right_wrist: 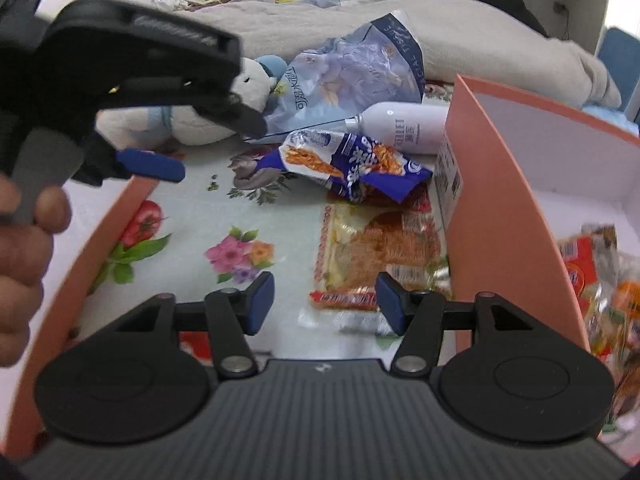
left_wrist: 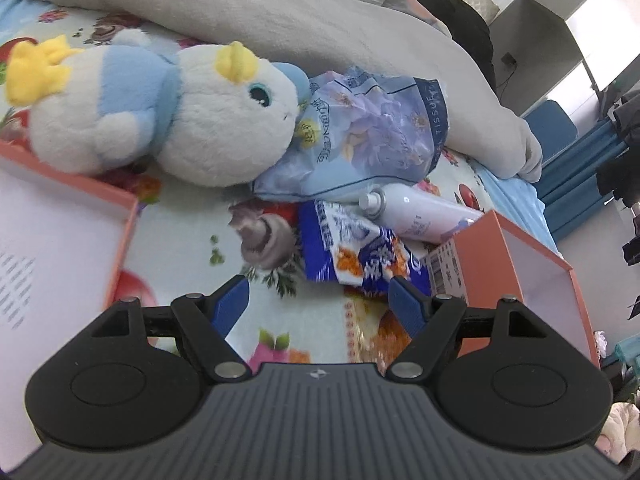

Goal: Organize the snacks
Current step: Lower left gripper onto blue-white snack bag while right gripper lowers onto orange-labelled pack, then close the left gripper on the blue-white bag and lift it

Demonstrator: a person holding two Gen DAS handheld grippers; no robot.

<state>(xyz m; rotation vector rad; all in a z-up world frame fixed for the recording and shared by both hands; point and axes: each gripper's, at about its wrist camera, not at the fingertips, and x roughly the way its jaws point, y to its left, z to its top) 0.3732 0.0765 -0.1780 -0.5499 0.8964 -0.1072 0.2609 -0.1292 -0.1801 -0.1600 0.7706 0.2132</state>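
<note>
In the left wrist view my left gripper (left_wrist: 320, 300) hangs open over the flowered bedsheet, nothing between its blue pads. Just ahead of its right finger lies a crumpled blue snack bag (left_wrist: 352, 248). In the right wrist view my right gripper (right_wrist: 326, 300) is open low over the sheet. A flat orange-and-yellow snack packet (right_wrist: 376, 256) lies just beyond its right finger, untouched by the pads. The blue snack bag (right_wrist: 352, 164) lies farther back. My left gripper (right_wrist: 220, 148) shows at the upper left, held by a hand (right_wrist: 24, 240).
An orange box (right_wrist: 480, 200) stands at the right holding several snack packets (right_wrist: 600, 280); its lid (left_wrist: 60, 240) lies at the left. A plush toy (left_wrist: 160, 112), a tissue pack (left_wrist: 360, 132) and a white bottle (left_wrist: 420, 212) lie behind, against a grey blanket (left_wrist: 280, 8).
</note>
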